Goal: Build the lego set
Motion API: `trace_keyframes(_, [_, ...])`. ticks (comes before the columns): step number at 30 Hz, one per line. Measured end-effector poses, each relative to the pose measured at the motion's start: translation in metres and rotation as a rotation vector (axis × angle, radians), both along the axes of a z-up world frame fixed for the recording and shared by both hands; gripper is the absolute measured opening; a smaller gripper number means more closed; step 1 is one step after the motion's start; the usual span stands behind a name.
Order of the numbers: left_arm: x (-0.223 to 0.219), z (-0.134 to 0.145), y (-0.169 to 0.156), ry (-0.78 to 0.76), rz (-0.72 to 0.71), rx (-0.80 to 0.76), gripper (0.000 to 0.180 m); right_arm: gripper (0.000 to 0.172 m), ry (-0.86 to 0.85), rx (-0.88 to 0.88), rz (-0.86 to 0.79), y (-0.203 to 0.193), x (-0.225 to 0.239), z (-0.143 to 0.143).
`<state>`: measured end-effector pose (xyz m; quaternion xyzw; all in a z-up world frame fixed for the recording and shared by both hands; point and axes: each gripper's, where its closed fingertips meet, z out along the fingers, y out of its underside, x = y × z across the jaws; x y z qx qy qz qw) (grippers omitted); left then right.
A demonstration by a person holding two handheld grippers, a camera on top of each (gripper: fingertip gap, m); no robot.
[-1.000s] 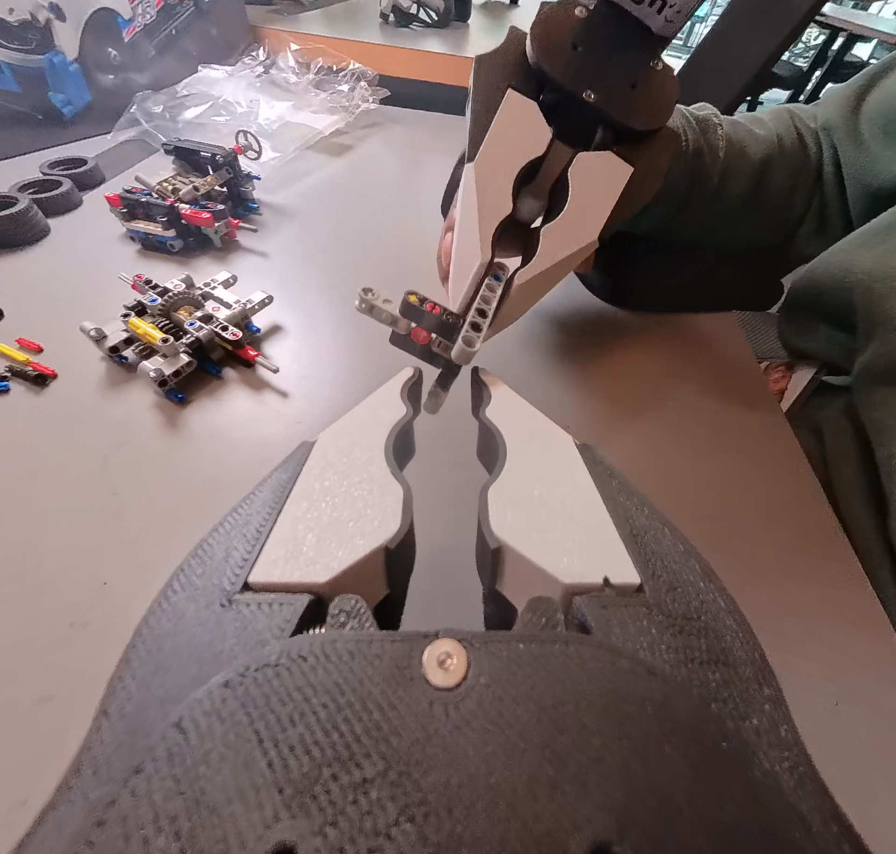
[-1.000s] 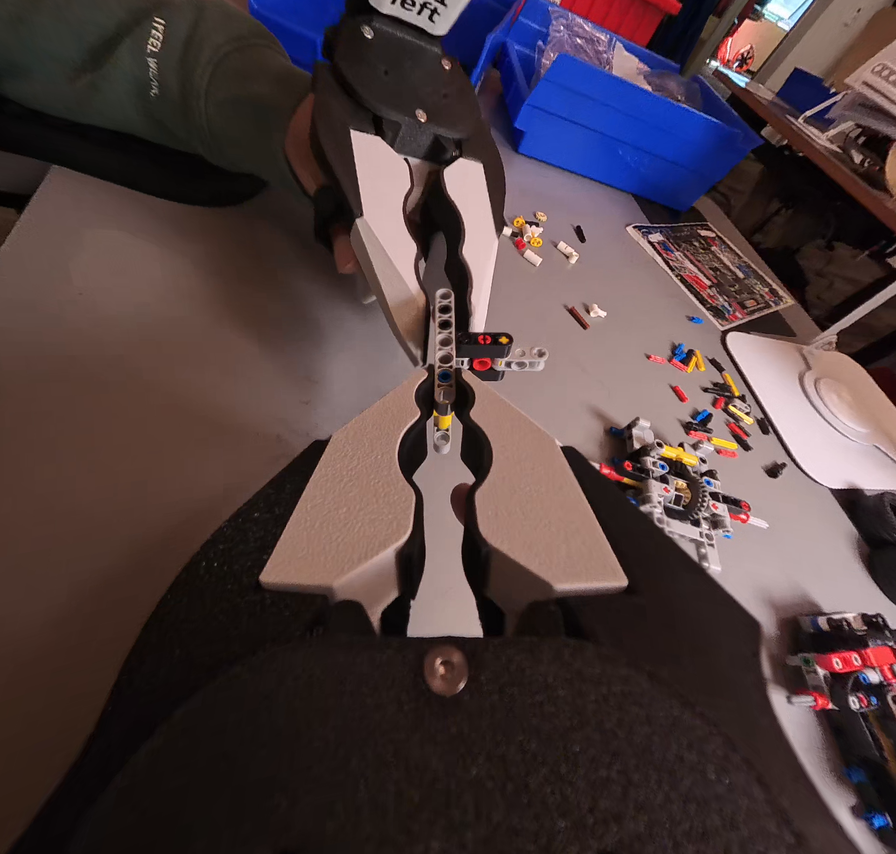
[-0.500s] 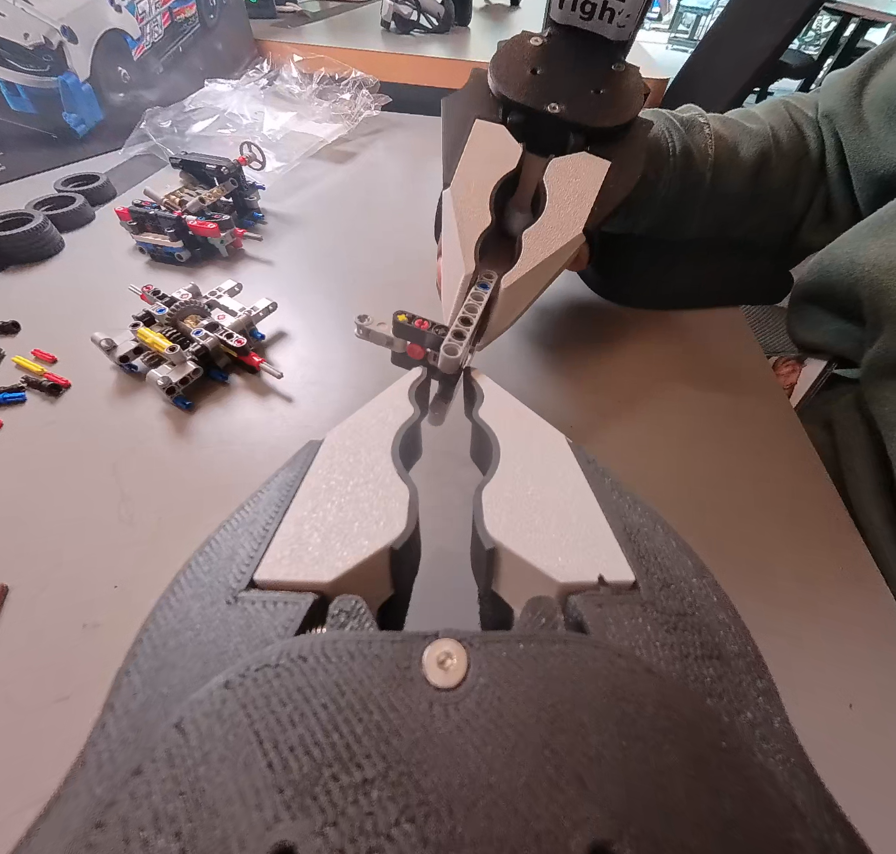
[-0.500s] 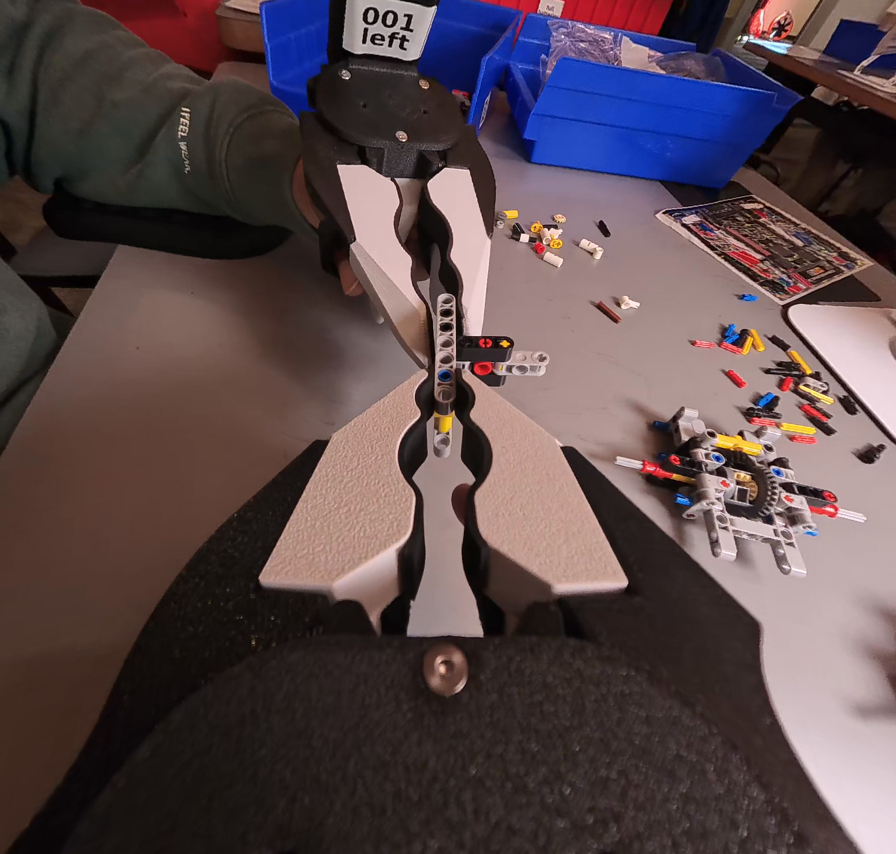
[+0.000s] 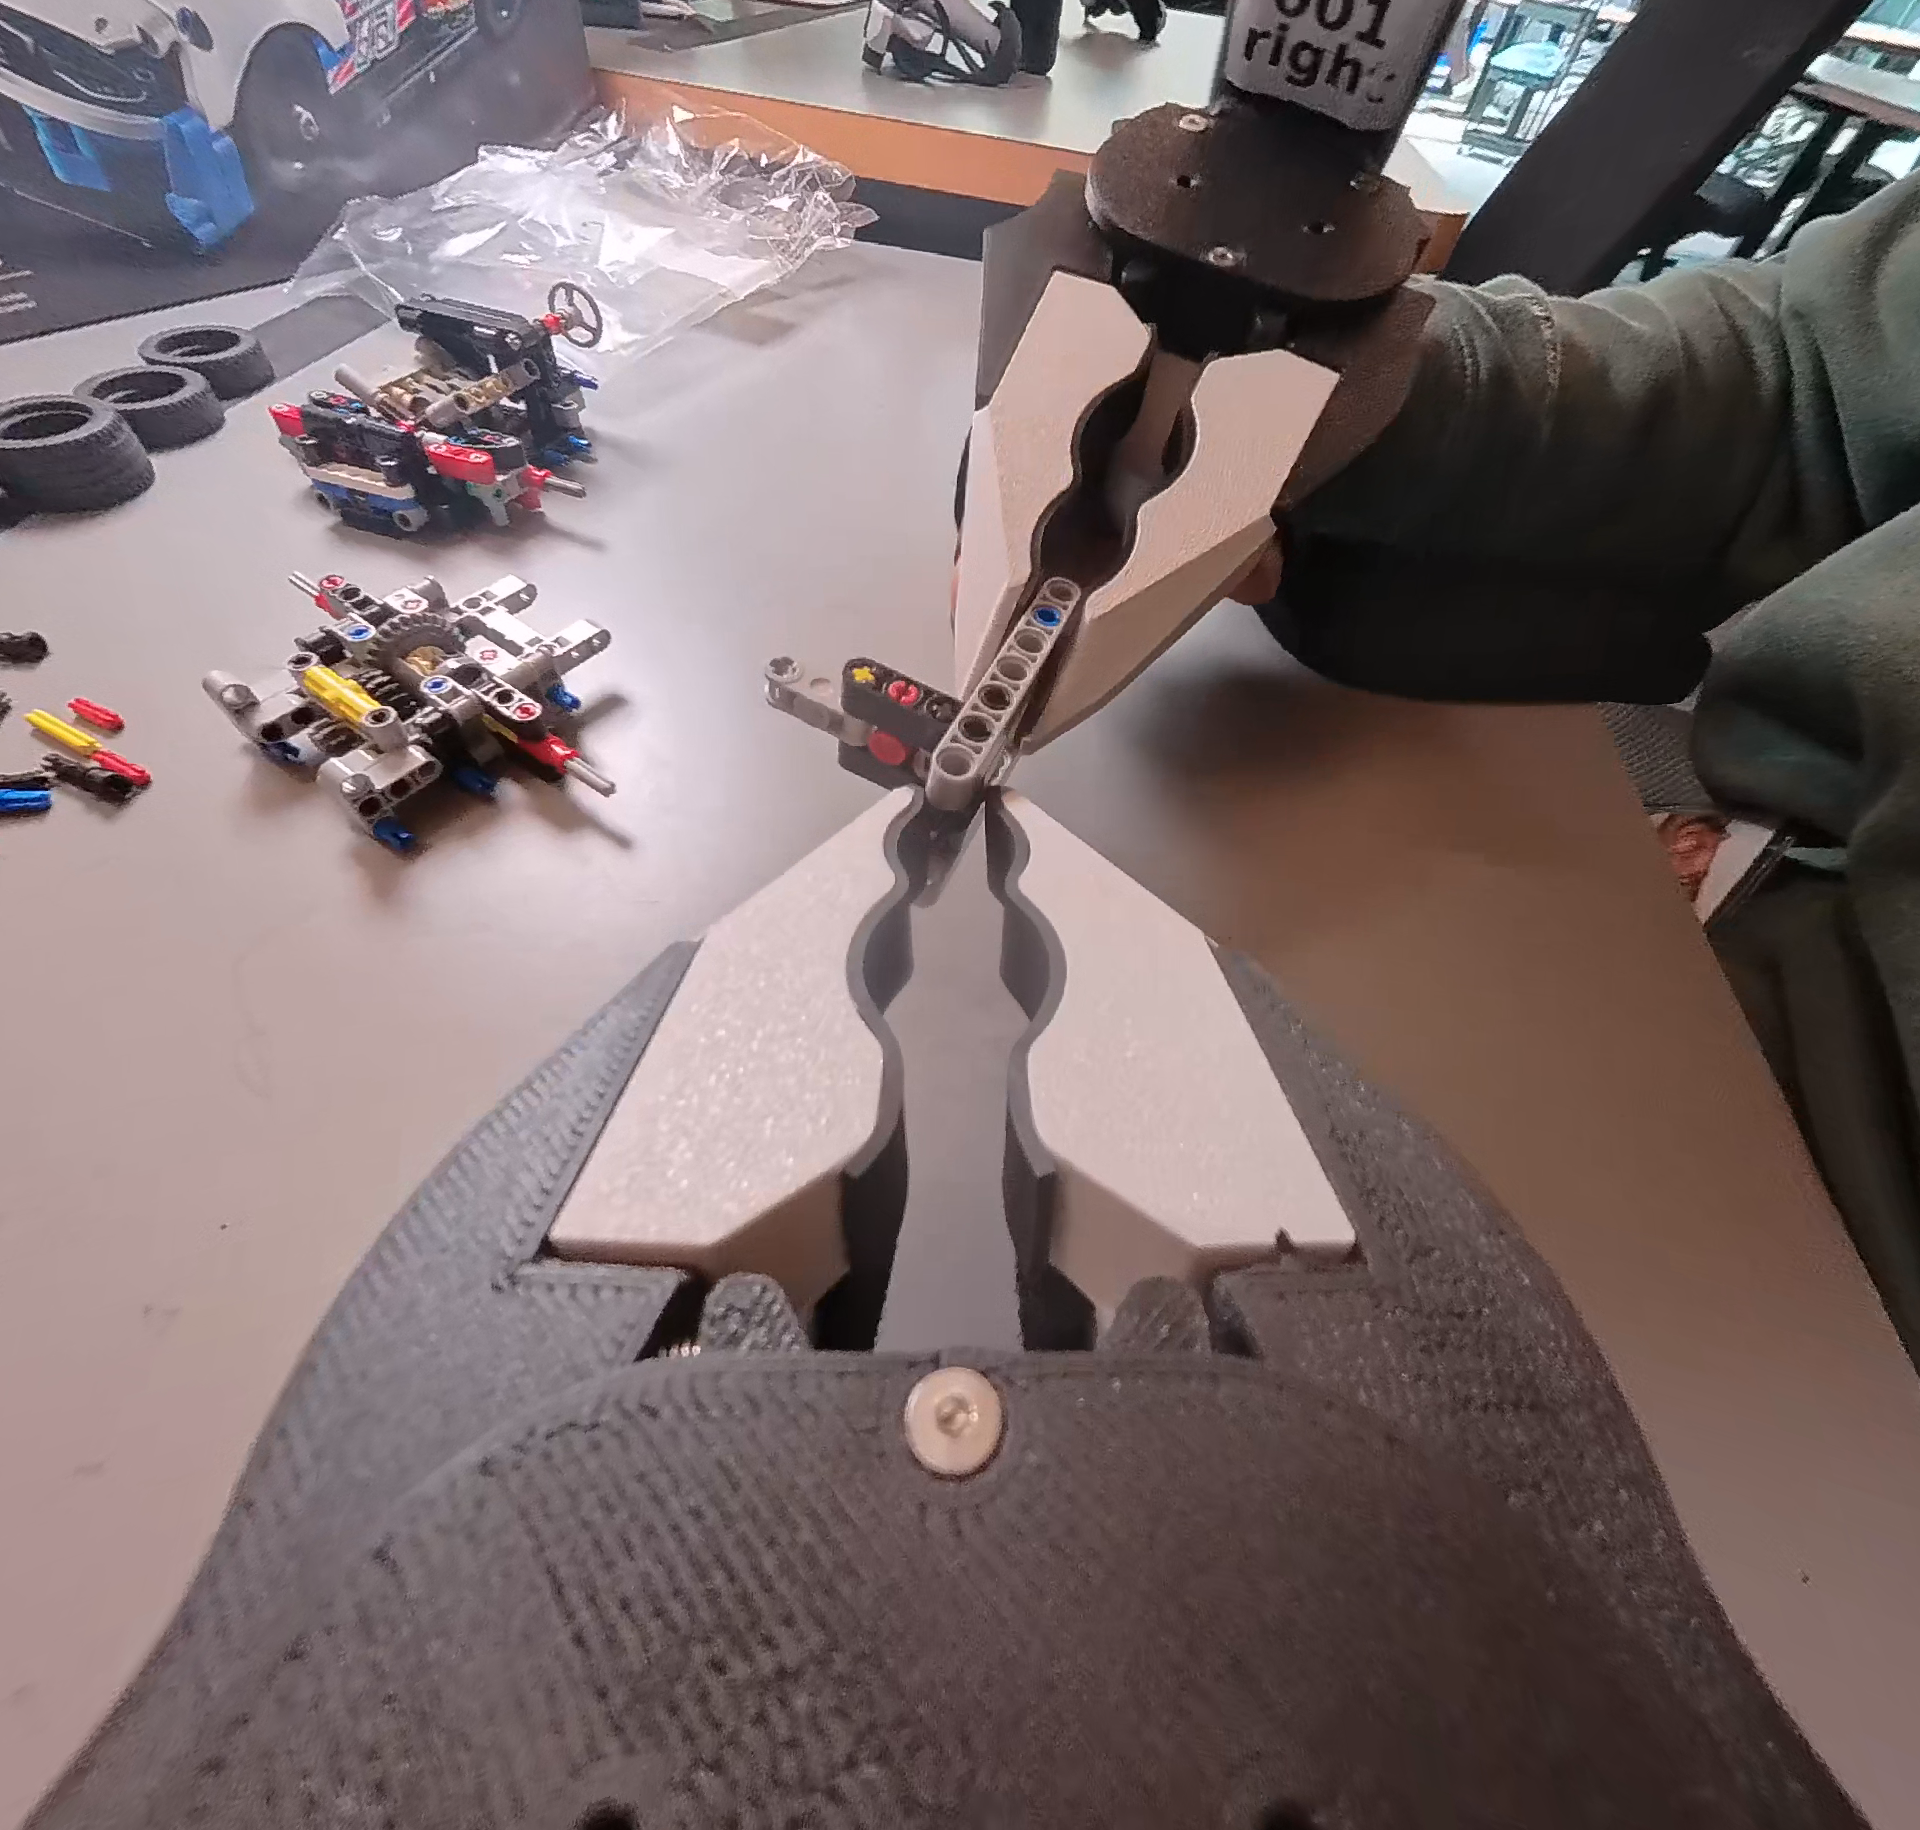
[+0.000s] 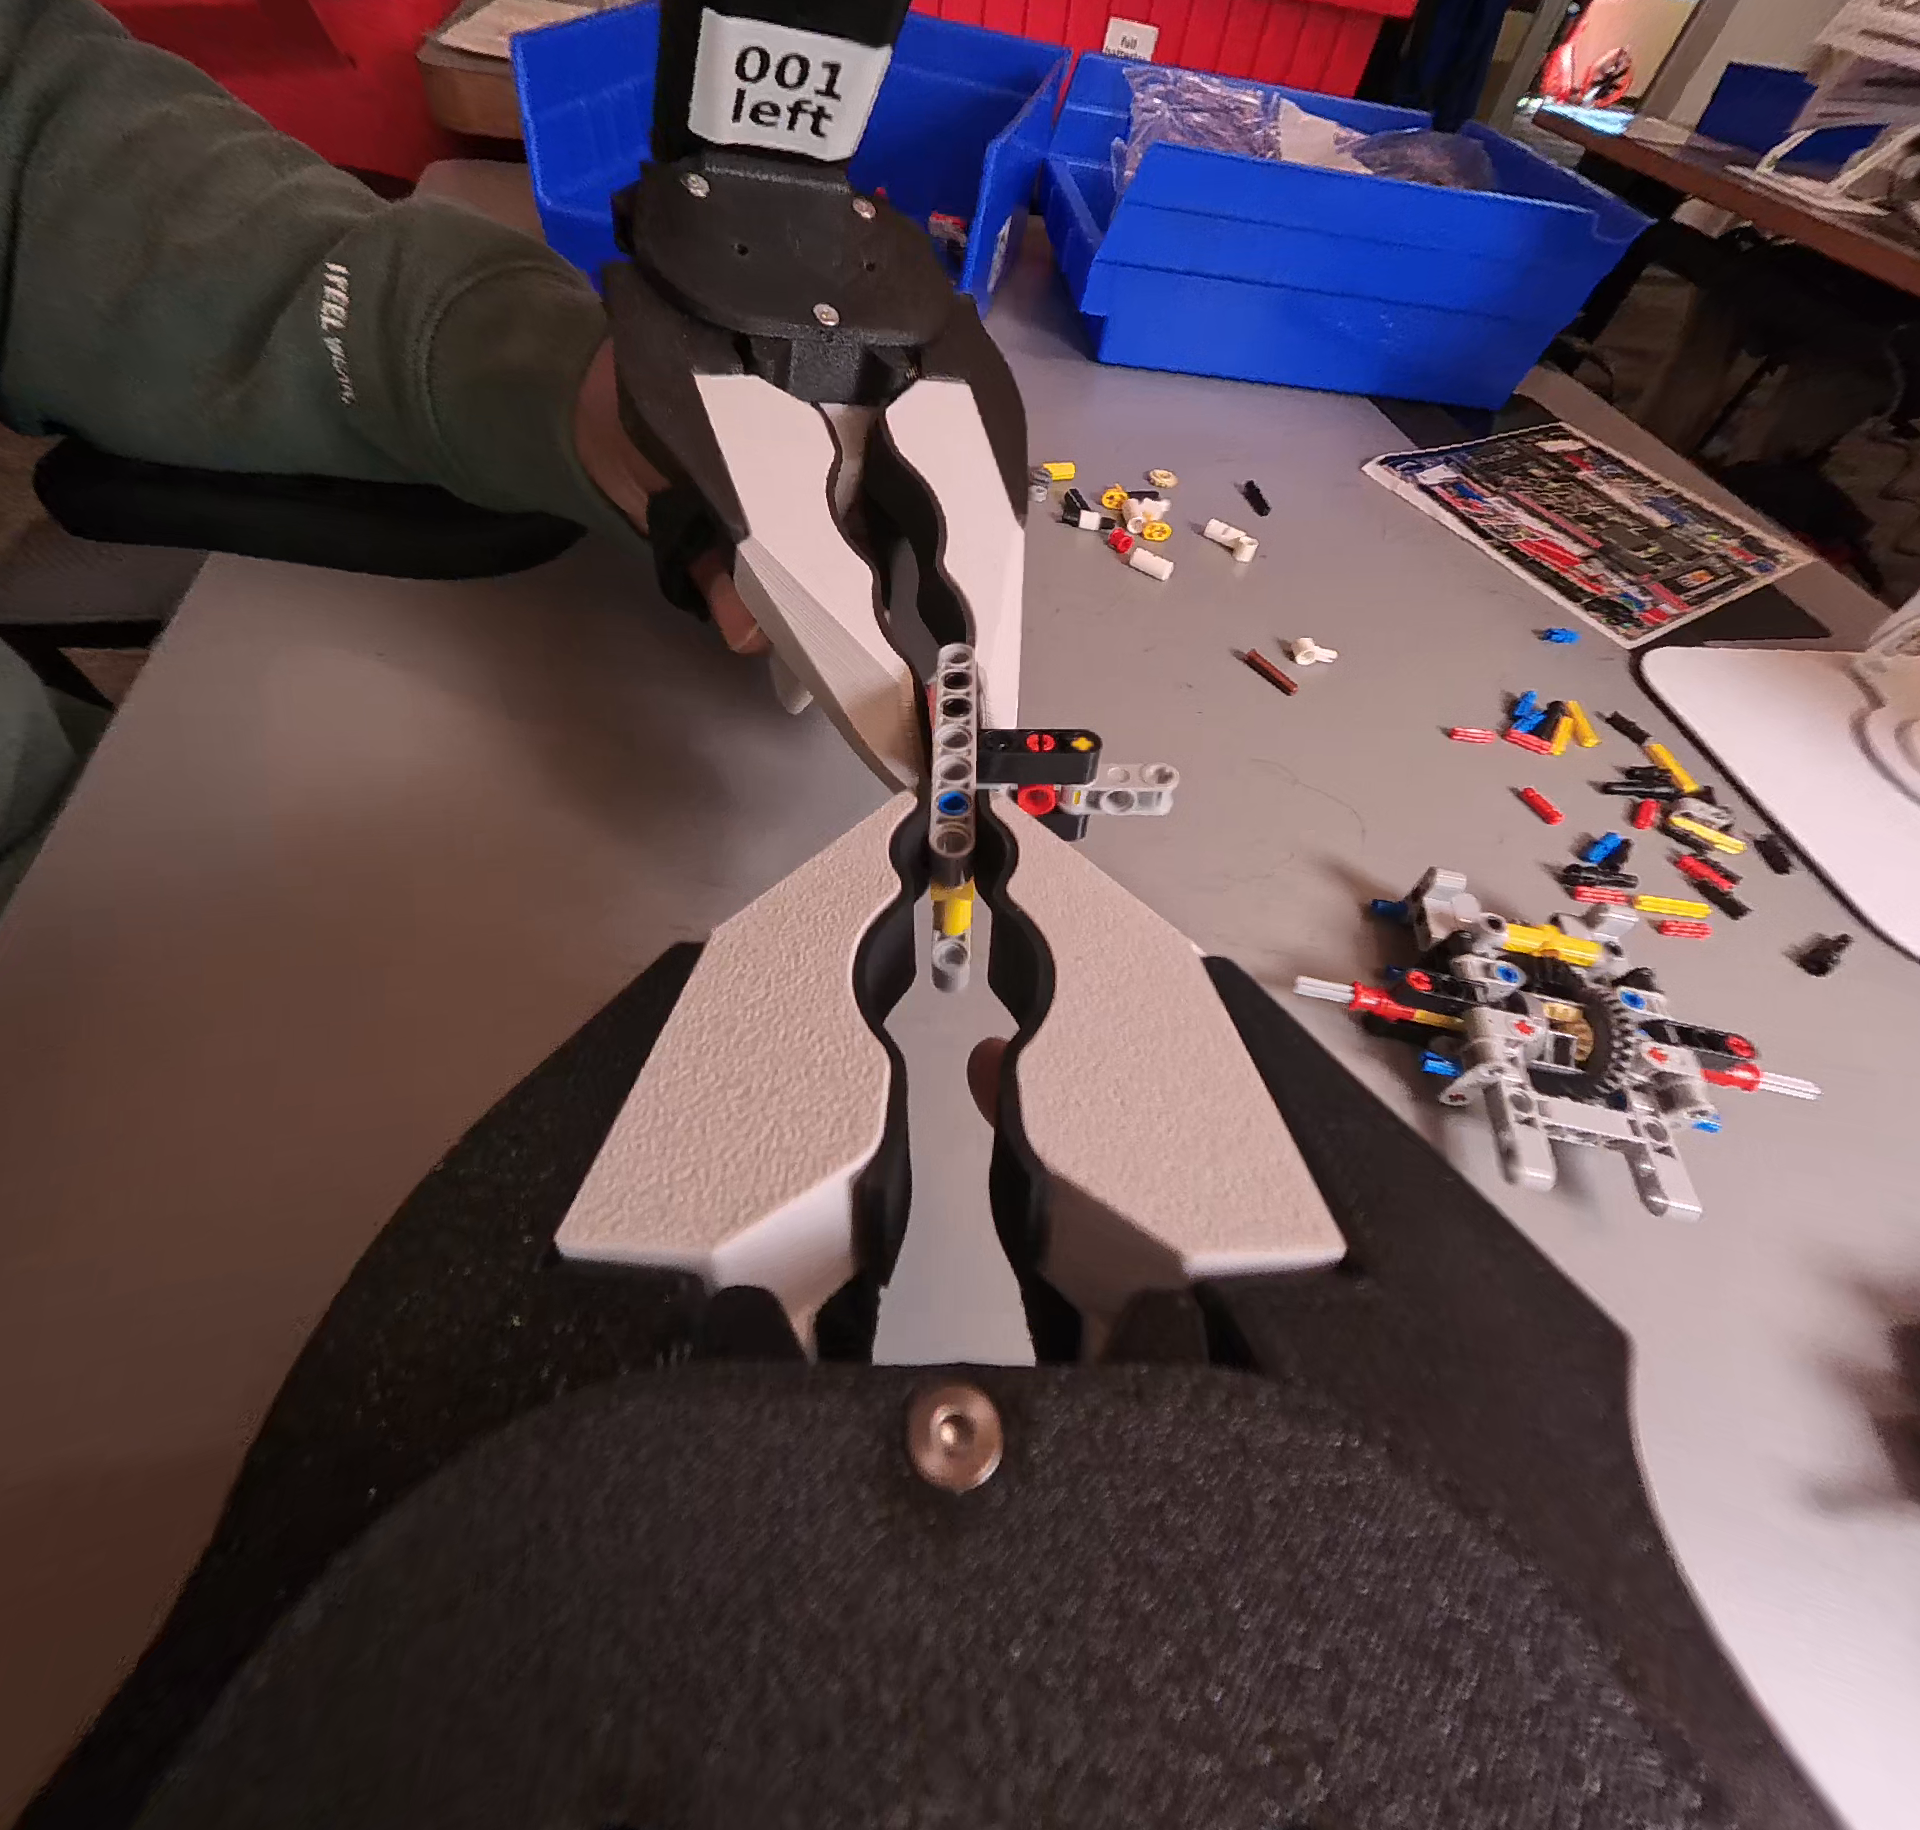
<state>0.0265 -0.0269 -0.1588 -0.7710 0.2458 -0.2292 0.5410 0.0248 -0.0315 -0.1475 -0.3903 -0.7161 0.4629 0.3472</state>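
Note:
A small brick assembly is held in the air between both grippers: a grey holed beam (image 5: 1003,684) with a black side piece (image 5: 894,700) carrying red and yellow pins. My left gripper (image 5: 954,804) is shut on the beam's near end. The right gripper (image 5: 1003,720) grips the beam's other end from above. In the right wrist view my right gripper (image 6: 951,824) is shut on the grey beam (image 6: 954,731), with a yellow piece and a grey end showing behind the pads. The left gripper (image 6: 954,741) clamps the far end. The black piece (image 6: 1044,754) and a light grey link (image 6: 1127,793) stick out to the right.
On the grey table lie a gear assembly (image 5: 416,689), a larger chassis build (image 5: 447,419), black tyres (image 5: 73,440) and a clear plastic bag (image 5: 603,211). The right wrist view shows blue bins (image 6: 1299,253), a booklet (image 6: 1579,523) and loose pins (image 6: 1621,793). Left and right tips are no more than a few centimetres apart.
My left gripper's jaws narrowed and closed onto the near end of the beam. The right gripper kept its hold and the two grippers drew a little closer.

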Motion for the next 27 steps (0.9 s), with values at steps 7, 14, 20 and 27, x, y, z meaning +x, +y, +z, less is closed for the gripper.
trace_keyframes(7, [-0.022, -0.018, 0.009, 0.159, 0.107, -0.028, 0.021, 0.005, -0.025, 0.570, -0.163, 0.027, -0.010, -0.031])
trace_keyframes(14, [-0.018, -0.040, 0.006, 0.274, 0.081, -0.098, 0.020, 0.022, -0.129, 0.732, -0.126, 0.015, -0.012, -0.063])
trace_keyframes(20, [-0.020, -0.052, 0.003, 0.367, 0.074, -0.132, 0.019, 0.032, -0.096, 0.312, -0.012, -0.012, -0.005, -0.038])
trace_keyframes(27, [-0.028, -0.059, 0.002, 0.413, 0.075, -0.163, 0.015, 0.028, -0.143, 0.277, -0.115, 0.037, -0.006, -0.044])
